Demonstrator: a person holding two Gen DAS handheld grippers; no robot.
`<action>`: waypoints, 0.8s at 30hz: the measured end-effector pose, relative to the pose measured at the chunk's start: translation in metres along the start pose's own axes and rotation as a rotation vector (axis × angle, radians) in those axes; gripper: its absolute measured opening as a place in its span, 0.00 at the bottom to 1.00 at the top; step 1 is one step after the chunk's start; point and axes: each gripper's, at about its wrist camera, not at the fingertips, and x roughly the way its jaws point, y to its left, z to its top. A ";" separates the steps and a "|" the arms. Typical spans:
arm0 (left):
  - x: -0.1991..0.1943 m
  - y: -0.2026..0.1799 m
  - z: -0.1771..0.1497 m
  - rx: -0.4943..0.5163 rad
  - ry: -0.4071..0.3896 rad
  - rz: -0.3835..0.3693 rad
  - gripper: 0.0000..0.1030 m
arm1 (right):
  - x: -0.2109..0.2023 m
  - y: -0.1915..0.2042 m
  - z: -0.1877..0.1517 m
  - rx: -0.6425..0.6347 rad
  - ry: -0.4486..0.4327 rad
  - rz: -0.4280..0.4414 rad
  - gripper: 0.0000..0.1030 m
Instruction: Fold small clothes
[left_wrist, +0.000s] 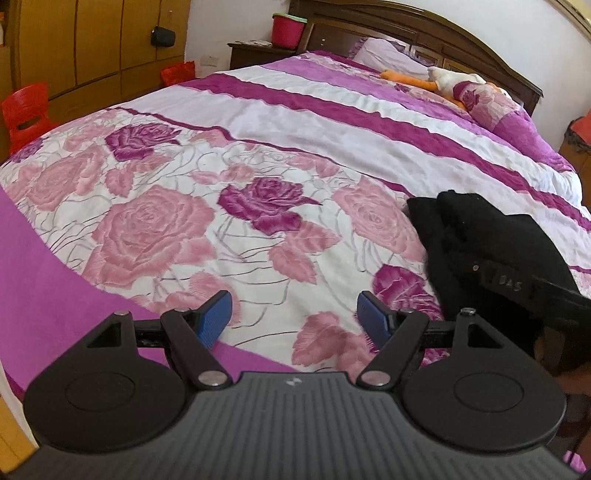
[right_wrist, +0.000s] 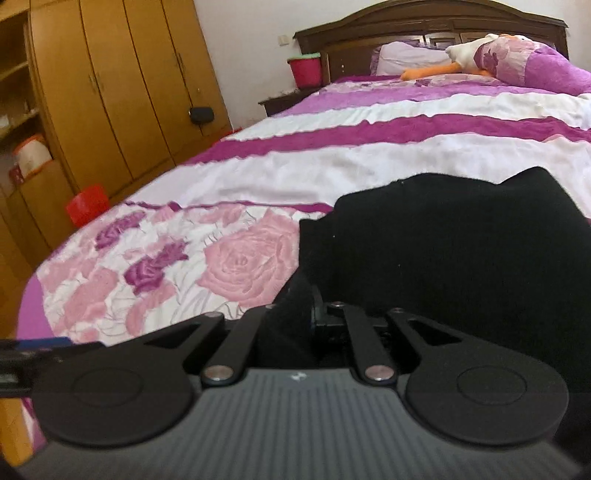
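Note:
A black garment (left_wrist: 476, 236) lies bunched on the floral bedspread (left_wrist: 229, 206) at the right of the left wrist view. My right gripper (right_wrist: 299, 304) is shut on the black garment (right_wrist: 443, 251). The cloth drapes over its fingers and hides the pads. In the left wrist view the right gripper (left_wrist: 480, 267) comes in from the right, pressed into the cloth. My left gripper (left_wrist: 295, 314) is open just left of the garment above the bedspread, with nothing between its blue pads (left_wrist: 216, 314). One blue pad (right_wrist: 44, 341) of it shows at the left edge of the right wrist view.
A dark wooden headboard (left_wrist: 424, 33), a pillow (right_wrist: 406, 55) and a white and orange plush toy (left_wrist: 450, 79) are at the far end of the bed. A red bucket (left_wrist: 288, 31) stands on a nightstand. A wooden wardrobe (right_wrist: 110, 96) and a red stool (left_wrist: 26, 110) stand left of the bed.

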 end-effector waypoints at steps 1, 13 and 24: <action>-0.001 -0.004 0.001 0.005 -0.004 -0.004 0.77 | -0.004 0.000 0.002 0.016 0.004 0.008 0.15; -0.010 -0.070 0.024 0.084 -0.030 -0.149 0.77 | -0.111 -0.016 0.004 0.014 -0.032 0.054 0.43; 0.010 -0.135 0.029 0.109 -0.006 -0.316 0.76 | -0.146 -0.094 -0.017 0.145 -0.084 -0.178 0.45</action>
